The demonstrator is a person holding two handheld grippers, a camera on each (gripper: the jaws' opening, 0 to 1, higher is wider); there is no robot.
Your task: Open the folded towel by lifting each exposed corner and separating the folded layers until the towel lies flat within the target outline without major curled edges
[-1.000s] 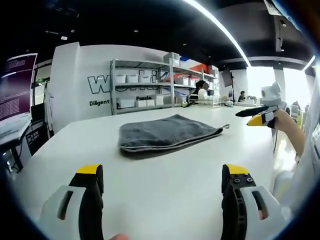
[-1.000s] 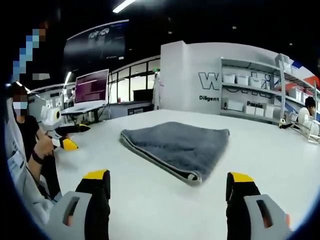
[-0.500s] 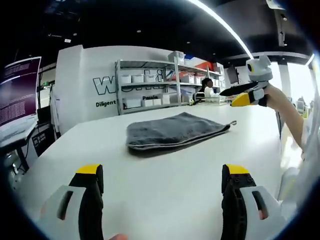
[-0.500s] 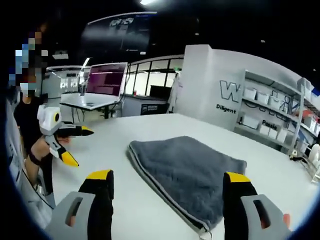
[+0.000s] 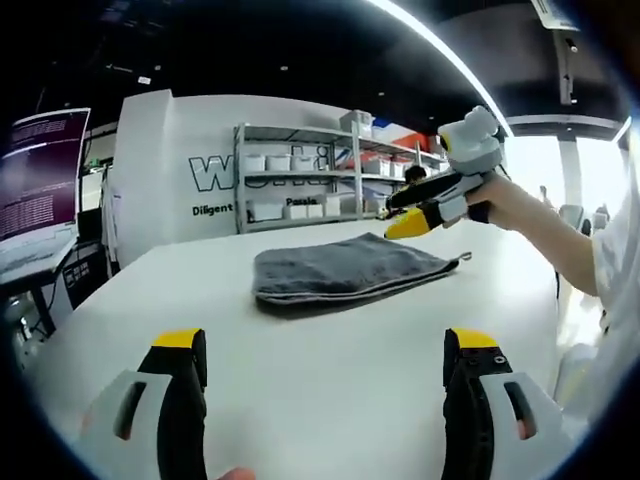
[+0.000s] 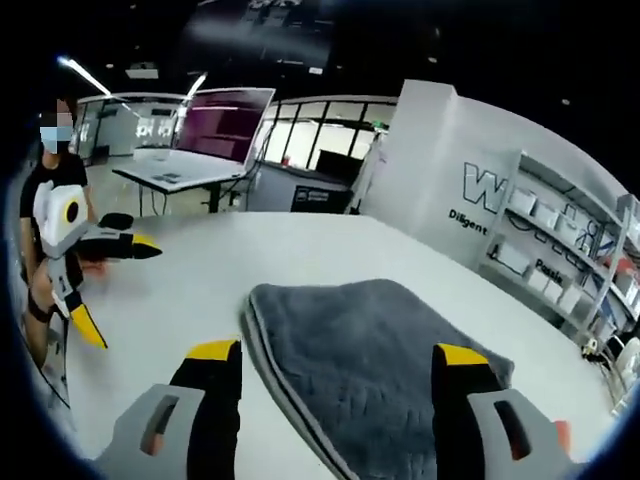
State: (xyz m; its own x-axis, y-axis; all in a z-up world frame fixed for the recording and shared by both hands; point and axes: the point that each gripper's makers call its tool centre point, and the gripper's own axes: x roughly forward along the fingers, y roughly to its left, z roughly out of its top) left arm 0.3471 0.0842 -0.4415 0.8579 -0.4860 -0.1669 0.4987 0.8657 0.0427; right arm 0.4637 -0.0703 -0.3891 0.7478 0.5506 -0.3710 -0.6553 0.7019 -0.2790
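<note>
Left gripper (image 5: 320, 350): we hold it wide open, empty, low at 6 o'clock.
Right gripper (image 6: 335, 365): open, empty, jaws over the towel edge.
Towel (image 5: 340, 270): folded on the table (image 5: 300, 350), at 12.
Progress: we judge nothing unfolded yet.

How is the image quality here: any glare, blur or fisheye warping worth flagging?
Left gripper view: sharp on the grey towel; the ceiling light strip bows with fisheye warping, and the window at right is blown out. Right gripper view: the towel is clear, the shelves lean, and the table shows soft glare.
</note>
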